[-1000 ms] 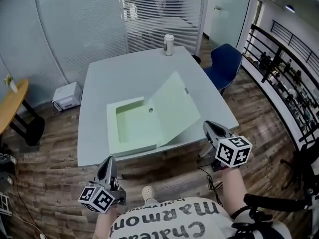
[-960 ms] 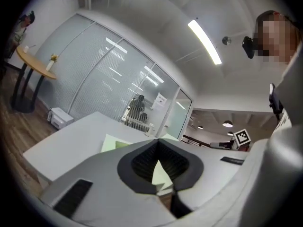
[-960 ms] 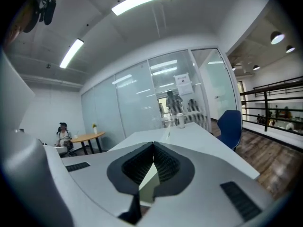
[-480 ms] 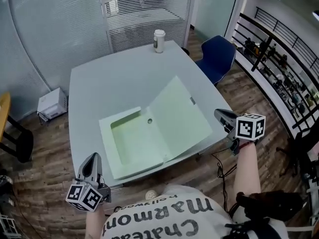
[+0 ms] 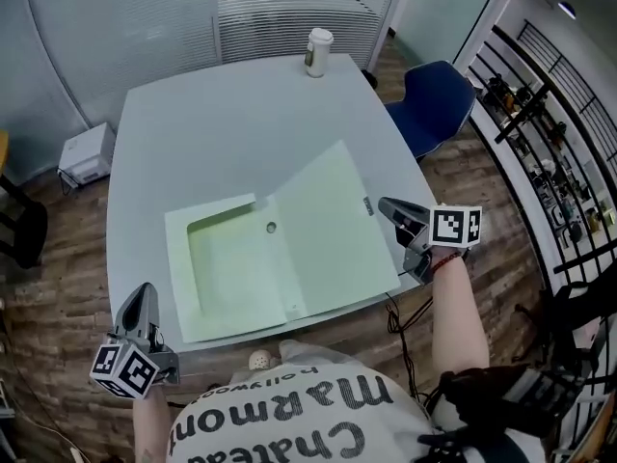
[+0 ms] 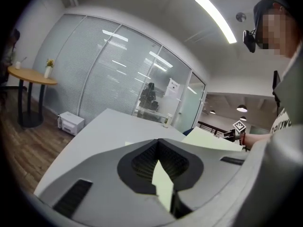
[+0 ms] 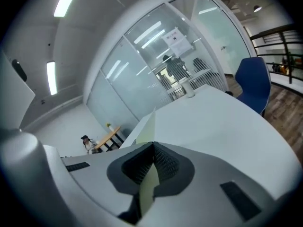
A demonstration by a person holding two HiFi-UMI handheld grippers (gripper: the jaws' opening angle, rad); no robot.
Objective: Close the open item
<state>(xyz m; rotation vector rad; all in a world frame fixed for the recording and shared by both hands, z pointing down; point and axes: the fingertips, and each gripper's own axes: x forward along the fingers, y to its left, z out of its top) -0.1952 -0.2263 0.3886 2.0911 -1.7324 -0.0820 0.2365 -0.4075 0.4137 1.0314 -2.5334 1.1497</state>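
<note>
Head view: green file box [image 5: 280, 258] lies open, mid-frame.
Left gripper [image 5: 143, 295] sits lower left and right gripper [image 5: 388, 205] just beside the lid, both pinched together, empty.

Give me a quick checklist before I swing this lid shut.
1. Lid open, tilted up on the right: ok.
2. Nothing sticking up inside the box: ok.
3. Right gripper beside the lid's free edge: ok.
4. Its fingers holding the lid: cannot tell.
5. Left gripper steadying the box: not ok, it hangs off the table.
6. Cup clear of the lid's swing: ok, far corner.
</note>
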